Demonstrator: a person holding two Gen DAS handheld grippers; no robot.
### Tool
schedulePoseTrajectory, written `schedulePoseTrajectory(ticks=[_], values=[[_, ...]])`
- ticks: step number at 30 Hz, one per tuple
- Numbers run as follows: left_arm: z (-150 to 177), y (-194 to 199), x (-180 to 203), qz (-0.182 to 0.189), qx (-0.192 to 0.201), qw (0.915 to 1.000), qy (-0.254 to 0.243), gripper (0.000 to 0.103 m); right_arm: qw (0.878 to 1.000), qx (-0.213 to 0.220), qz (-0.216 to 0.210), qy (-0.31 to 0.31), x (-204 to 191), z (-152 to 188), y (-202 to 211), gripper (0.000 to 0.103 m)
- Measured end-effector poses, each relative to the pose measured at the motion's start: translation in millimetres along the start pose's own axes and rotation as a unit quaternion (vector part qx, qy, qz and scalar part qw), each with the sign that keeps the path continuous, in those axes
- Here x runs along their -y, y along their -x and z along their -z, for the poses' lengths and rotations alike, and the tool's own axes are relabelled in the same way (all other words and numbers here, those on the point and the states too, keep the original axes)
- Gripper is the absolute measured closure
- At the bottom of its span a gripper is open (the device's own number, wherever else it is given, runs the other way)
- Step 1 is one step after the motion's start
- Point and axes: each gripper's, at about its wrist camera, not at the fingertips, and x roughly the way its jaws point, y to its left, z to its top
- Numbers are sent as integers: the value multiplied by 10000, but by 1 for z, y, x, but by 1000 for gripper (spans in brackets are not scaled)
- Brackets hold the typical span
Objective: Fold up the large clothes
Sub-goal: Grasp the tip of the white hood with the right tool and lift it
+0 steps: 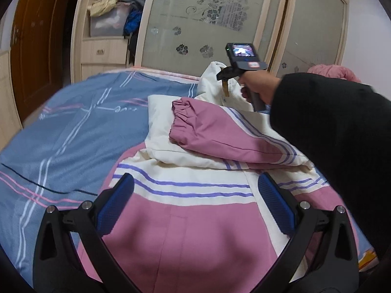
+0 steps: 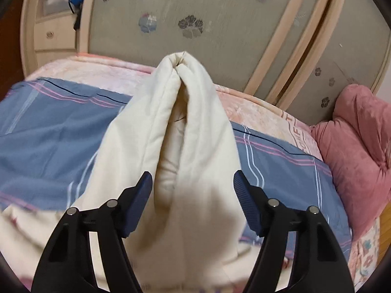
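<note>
A bedroom: a bed [image 1: 61, 131] under a blue-grey sheet with pink and white stripes fills the foreground, and behind it stands a pale wooden wardrobe [image 1: 195, 19] with frosted sliding doors printed with flowers, one section open on shelves of bundled clothes. The task's garment, a padded jacket [image 1: 195, 195] in pink and cream with purple stripes, lies spread on the sheet. Its pink lower body runs beneath and between the jaws of the left gripper [image 1: 195, 205], which stand wide apart over the fabric with nothing pinched between the blue pads; ahead of those jaws a pink sleeve [image 1: 220, 131] with an elastic cuff lies folded across the cream chest. Beyond the sleeve, the person's right hand [image 1: 259, 88], in a black sleeve [image 1: 337, 146], carries the right gripper [image 2: 193, 193] over the jacket's cream hood [image 2: 180, 112]. In the right wrist view the hood rises as a puffed, creased ridge straight ahead of and between the jaws; they stand partly open, and the pads sit just beside the cloth on either side without clearly pressing it. To the right of those jaws a pink quilted bundle [image 2: 356, 146] lies at the bed's edge.
</note>
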Motion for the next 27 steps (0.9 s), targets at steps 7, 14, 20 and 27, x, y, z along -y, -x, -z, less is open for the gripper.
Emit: schedulePoseTrajectory(ticks=[7, 14, 20, 27], values=[[7, -12, 2, -12, -214, 9997, -86, 2, 9975, -491, 289, -409, 18, 4, -48, 96], [8, -13, 6, -37, -229, 9996, -139, 2, 9936, 331, -409, -1000, 79, 17, 17, 100], [8, -1, 12, 69, -126, 9997, -200, 2, 9816, 755, -1101, -1368, 145, 91, 94, 101], [9, 6, 20, 239, -146, 9994, -216, 2, 9774, 494, -1278, -1609, 169, 215, 105, 101]])
